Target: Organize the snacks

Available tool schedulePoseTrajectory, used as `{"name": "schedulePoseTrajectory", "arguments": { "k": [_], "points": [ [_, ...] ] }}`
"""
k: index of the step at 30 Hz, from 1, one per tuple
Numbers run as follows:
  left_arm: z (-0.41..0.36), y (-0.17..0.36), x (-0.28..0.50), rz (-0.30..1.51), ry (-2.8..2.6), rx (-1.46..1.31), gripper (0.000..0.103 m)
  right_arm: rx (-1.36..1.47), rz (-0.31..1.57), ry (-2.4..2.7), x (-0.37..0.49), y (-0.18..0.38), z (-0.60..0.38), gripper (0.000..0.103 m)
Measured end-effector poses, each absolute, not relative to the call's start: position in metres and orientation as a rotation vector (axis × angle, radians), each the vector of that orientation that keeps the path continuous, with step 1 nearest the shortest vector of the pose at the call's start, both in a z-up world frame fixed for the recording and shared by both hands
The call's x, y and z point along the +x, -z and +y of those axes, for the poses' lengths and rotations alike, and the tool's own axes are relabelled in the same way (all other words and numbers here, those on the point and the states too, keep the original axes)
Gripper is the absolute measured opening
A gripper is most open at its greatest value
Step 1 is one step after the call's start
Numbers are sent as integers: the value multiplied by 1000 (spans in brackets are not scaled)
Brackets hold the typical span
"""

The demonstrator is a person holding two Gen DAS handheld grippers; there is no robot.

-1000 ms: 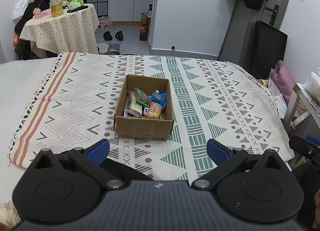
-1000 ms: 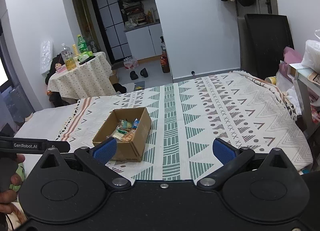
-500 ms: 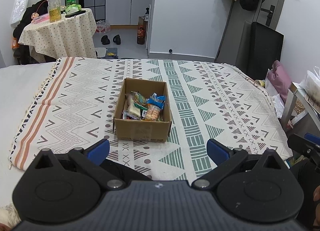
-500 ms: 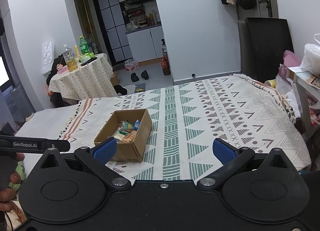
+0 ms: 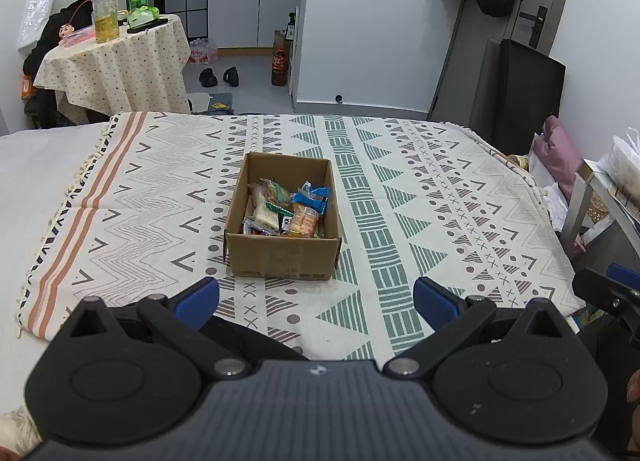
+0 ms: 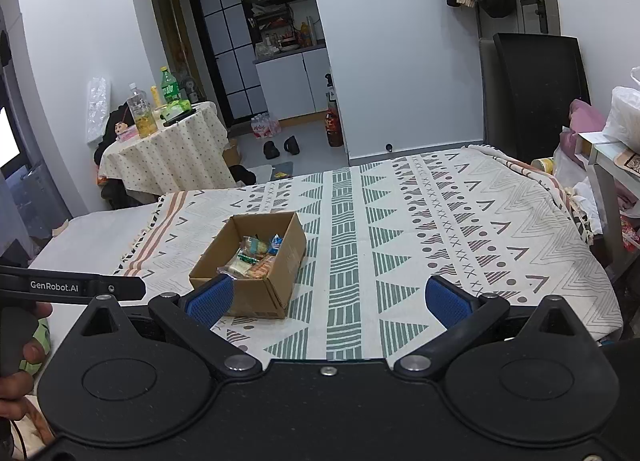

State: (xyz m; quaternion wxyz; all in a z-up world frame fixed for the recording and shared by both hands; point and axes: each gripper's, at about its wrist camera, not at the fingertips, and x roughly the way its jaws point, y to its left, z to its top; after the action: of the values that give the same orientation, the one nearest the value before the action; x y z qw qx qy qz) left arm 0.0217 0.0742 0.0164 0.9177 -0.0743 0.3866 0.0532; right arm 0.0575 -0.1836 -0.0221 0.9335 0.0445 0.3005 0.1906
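- On patterned cloth (image 5: pixel 400 189), mid-scene: open box (image 5: pixel 282 257) of snacks (image 5: pixel 286 207), upright, well apart from both grippers.
- Since a second ago: box slightly lower and nearer the middle of the left wrist view, more of the far room showing above; box and snacks unmoved on the cloth.
- In the right wrist view: almost the same framing as before, box to the left, partly behind the left blue pad (image 6: pixel 210 297).
- Left gripper (image 5: pixel 316 299): held level at the near edge of the cloth, aimed at the box, jaws wide apart, nothing between.
- Right gripper (image 6: pixel 328 297): right of the box, level, facing far, jaws spread and empty.
- At far left of that view: hand (image 6: pixel 18 365) wrapped round the other handle.
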Motion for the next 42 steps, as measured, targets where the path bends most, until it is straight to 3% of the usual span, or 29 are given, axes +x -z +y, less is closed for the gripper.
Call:
{"name": "schedulePoseTrajectory", "arguments": {
  "k": [42],
  "points": [
    [67, -13, 19, 799, -102, -149, 103, 82, 623, -389, 55, 24, -184, 103]
  ]
}}
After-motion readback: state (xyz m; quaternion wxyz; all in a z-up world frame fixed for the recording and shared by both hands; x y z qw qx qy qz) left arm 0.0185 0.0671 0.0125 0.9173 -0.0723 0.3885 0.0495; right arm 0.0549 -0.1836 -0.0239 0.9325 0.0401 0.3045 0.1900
